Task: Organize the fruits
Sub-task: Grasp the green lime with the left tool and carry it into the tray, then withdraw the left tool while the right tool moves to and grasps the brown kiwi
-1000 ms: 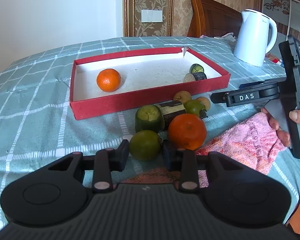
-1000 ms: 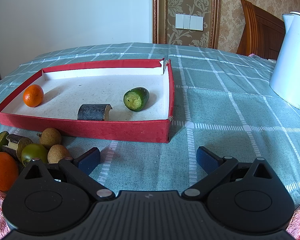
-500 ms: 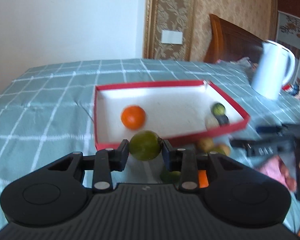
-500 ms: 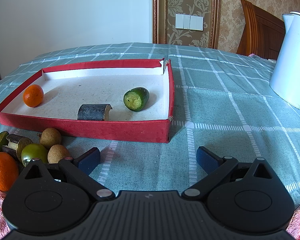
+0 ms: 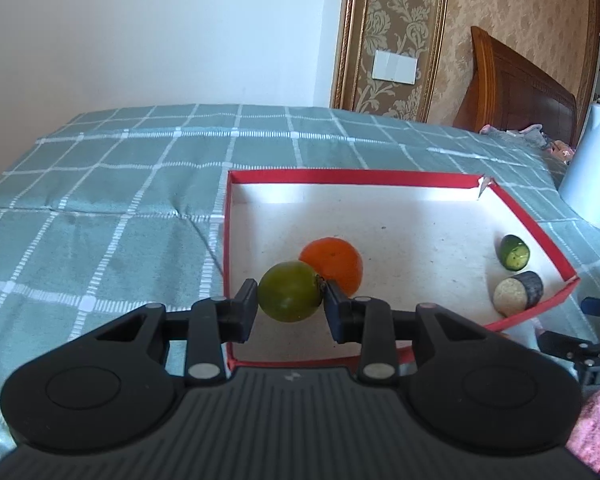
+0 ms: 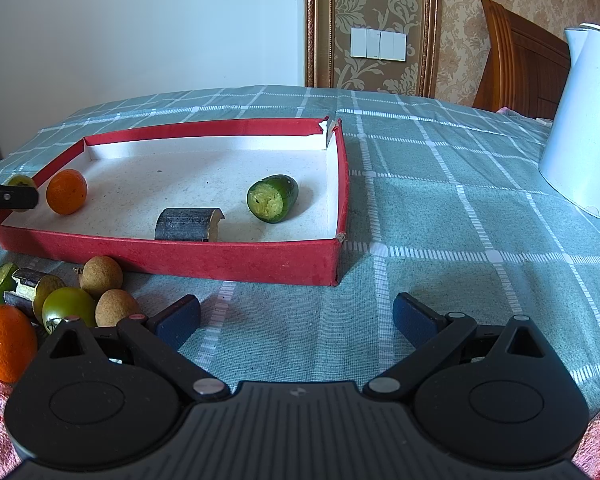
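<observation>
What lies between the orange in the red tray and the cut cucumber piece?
In the right wrist view, between the orange and the cucumber piece lies a dark cut stick piece, nearer the tray's front wall; otherwise bare tray floor.

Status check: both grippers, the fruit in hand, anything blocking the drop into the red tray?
Left gripper shut on green fruit, over red tray. Right gripper open, empty. Orange sits just beyond the fruit; tray floor beside it bare.

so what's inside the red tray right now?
On the tray floor: an orange, a cut cucumber, a dark cane piece. The left claw holds a green fruit above it, hiding some floor.
</observation>
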The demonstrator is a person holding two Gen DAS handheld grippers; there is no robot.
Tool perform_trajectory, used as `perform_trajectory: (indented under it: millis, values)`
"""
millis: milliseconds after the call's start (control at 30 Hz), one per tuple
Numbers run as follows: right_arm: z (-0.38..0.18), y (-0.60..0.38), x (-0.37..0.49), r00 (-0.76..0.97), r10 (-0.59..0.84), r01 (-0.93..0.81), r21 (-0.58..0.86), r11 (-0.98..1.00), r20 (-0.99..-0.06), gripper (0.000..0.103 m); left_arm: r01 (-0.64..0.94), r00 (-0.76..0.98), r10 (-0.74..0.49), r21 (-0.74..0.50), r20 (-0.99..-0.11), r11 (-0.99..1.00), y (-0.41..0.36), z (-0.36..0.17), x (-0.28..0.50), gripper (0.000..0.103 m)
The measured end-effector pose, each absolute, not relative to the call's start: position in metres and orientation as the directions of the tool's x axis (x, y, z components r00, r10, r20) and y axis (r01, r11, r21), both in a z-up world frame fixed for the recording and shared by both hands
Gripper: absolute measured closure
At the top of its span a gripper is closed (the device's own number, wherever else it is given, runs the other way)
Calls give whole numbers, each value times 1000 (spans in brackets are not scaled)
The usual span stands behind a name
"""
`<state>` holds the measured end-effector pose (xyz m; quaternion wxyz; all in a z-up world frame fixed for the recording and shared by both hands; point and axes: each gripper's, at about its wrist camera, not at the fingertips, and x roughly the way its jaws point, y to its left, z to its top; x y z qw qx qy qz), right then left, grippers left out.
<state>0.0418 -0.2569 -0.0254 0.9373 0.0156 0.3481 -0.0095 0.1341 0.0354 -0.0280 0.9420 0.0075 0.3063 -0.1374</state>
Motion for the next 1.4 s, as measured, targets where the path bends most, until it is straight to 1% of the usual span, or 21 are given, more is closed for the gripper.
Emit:
perform_trajectory:
  millis: [267, 300, 333, 433, 567, 667, 700, 733, 800, 867, 933, 967, 1100, 1167, 1300, 1400]
  values:
    - [-25, -257, 42, 758, -7, 28, 23, 999, -653, 0, 268, 794, -263, -72, -548, 961, 33, -34, 139, 67]
    - [-25, -257, 42, 758, -7, 28, 23, 999, -653, 0, 266, 797, -258, -65, -546, 962, 32, -33, 139, 61]
    - [-25, -257, 42, 758, -7, 28, 23, 999, -653, 0, 263, 802, -251, -56, -542, 963, 31, -33, 138, 53]
    - [-25, -257, 42, 758, -7, 28, 23, 999, -653, 0, 268, 803, -248, -43, -541, 962, 29, -33, 136, 50]
    - [-25, -257, 42, 758, -7, 28, 23, 999, -653, 0, 263, 806, -258, -67, -534, 962, 33, -30, 125, 48]
    - [-25, -257, 42, 757, -7, 28, 23, 999, -653, 0, 271, 811, -284, -101, -511, 957, 39, -24, 110, 39]
    - [-25, -257, 42, 757, -7, 28, 23, 999, -653, 0, 275, 814, -291, -108, -502, 955, 40, -23, 104, 34]
    - [-25, -257, 42, 757, -7, 28, 22, 999, -653, 0, 274, 819, -292, -110, -493, 955, 41, -21, 97, 25]
    - [-25, -257, 42, 757, -7, 28, 22, 999, -653, 0, 254, 842, -262, -82, -471, 964, 41, -19, 84, 19]
    - [-25, -257, 42, 757, -7, 28, 22, 999, -653, 0, 262, 849, -260, -62, -461, 963, 42, -19, 71, 17]
    - [-25, -257, 42, 757, -7, 28, 23, 999, -653, 0, 256, 848, -257, -66, -464, 964, 45, -22, 60, 7]
    - [-25, -257, 42, 757, -7, 28, 23, 999, -653, 0, 246, 848, -245, -61, -470, 967, 47, -25, 56, 5]
    - [-25, -257, 42, 757, -6, 28, 23, 999, -653, 0, 203, 847, -200, -48, -493, 978, 57, -39, 48, 5]
    - [-25, -257, 42, 757, -6, 28, 23, 999, -653, 0, 172, 836, -176, -55, -520, 984, 62, -45, 51, 3]
    - [-25, -257, 42, 757, -6, 28, 23, 999, -653, 0, 143, 802, -183, -115, -569, 983, 73, -52, 60, 1]
    - [-25, -257, 42, 757, -6, 28, 23, 999, -653, 0, 142, 798, -184, -117, -573, 983, 75, -53, 60, 0]
